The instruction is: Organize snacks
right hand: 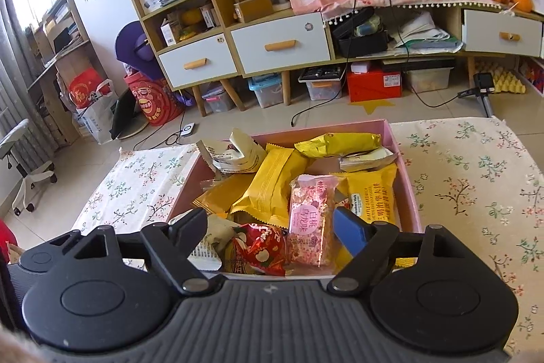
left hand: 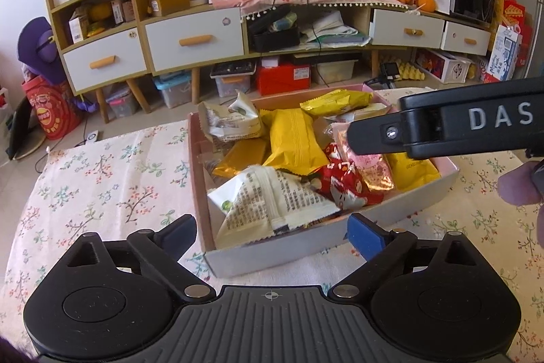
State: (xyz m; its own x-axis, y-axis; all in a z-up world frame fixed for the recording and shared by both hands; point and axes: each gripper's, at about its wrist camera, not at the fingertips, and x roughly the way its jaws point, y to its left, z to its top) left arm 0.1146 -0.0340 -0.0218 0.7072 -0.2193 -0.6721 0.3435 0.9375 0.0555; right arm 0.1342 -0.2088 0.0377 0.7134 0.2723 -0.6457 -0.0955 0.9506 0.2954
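Pink cellophane was what sat squarely ahead of the right gripper [right hand: 272,227]: the pink snack bar [right hand: 311,220] lay in the pink box [right hand: 404,182], just beyond the spread fingers, slightly toward the blue-padded one. Its long axis was seen running away from the tool, nearly in line with the fingers, so a grasp across its narrow width was judged the likely next call. The jaws were held wide apart and nothing was gripped between them.

Left of the bar, the red packet [right hand: 260,249] was seen touching it; behind the bar, a large yellow pack [right hand: 268,189] was leaned across the heap. To the bar's right, a yellow wafer pack [right hand: 372,193] was tucked against the box wall.

The left gripper [left hand: 272,233] was held at the box's near wall, jaws likewise wide and empty, with a white printed pouch [left hand: 272,203] directly ahead of it. The right tool was judged the nearer one to the bar, being poised over it.

The box was set on a floral tablecloth [right hand: 476,193], with bare cloth on both sides of it. Beyond the box, a cluttered sideboard [right hand: 278,46] with white drawers was seen against the wall.
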